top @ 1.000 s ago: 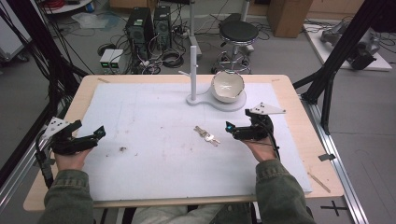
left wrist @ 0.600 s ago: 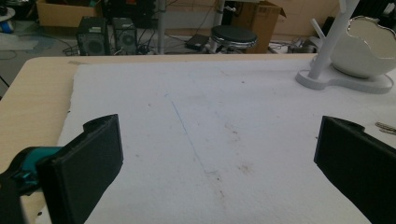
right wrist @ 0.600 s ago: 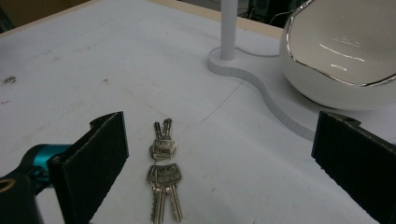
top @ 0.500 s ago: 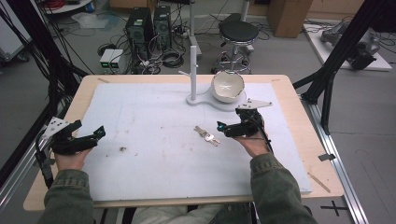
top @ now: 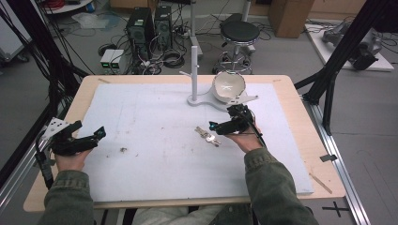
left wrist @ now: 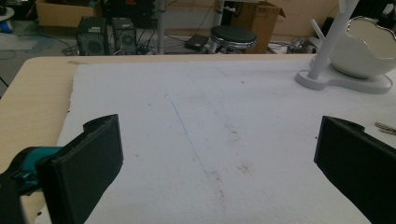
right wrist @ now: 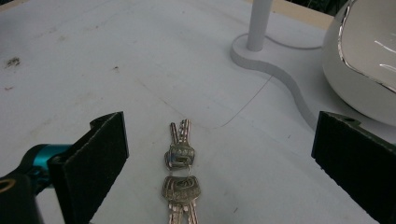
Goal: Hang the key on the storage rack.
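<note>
A bunch of metal keys [top: 207, 136] lies flat on the white mat [top: 155, 126], right of centre. My right gripper [top: 219, 123] hovers just right of the keys, pointing left at them, open. In the right gripper view the keys [right wrist: 181, 172] lie between the two wide-apart black jaws of the right gripper [right wrist: 223, 122], touching neither. My left gripper [top: 91, 133] rests at the mat's left edge, also open; in the left gripper view the left gripper [left wrist: 219, 126] holds nothing, with bare mat ahead.
A white stand with an upright post [top: 194, 70] and a white bowl [top: 228, 86] sits at the back centre-right of the mat; the bowl [right wrist: 369, 60] is close to the right jaw. A small dark speck [top: 123, 150] lies near the left gripper. The wooden table edge [top: 300, 112] rings the mat.
My right gripper has moved left and slightly forward, from beside the stand's base to right beside the keys. The left gripper and the keys have not moved.
</note>
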A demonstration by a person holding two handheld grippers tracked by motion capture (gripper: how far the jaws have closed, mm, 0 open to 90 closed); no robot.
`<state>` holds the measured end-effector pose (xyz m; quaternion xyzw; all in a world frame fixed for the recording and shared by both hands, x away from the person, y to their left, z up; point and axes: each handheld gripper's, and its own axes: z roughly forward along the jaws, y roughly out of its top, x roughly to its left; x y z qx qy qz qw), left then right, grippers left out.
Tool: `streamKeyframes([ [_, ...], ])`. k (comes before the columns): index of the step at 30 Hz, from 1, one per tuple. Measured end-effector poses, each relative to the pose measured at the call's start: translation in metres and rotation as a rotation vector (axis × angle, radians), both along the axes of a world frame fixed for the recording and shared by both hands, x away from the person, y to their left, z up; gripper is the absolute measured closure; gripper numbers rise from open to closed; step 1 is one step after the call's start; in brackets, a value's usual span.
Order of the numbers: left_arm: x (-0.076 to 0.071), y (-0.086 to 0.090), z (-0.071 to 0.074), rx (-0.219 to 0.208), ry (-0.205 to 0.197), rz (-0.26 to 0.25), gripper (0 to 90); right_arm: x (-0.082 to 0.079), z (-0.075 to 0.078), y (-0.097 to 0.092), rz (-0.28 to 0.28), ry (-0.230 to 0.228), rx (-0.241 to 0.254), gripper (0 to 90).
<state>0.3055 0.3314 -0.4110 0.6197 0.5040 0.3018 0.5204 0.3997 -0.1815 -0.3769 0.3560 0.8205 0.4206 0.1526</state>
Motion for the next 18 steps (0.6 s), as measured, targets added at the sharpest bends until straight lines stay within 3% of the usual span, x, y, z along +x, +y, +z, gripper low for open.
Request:
streamKeyframes([
  [13, 0.0, 0.0, -0.001, 0.003, 0.002, -0.005, 1.7, 0.016, -0.009, 0.012, 0.033, 0.1, -0.056, 3.0],
  [18, 0.001, -0.001, -0.001, 0.005, 0.004, -0.007, 1.7, 0.02, -0.013, 0.023, 0.065, 0.132, -0.111, 3.0],
])
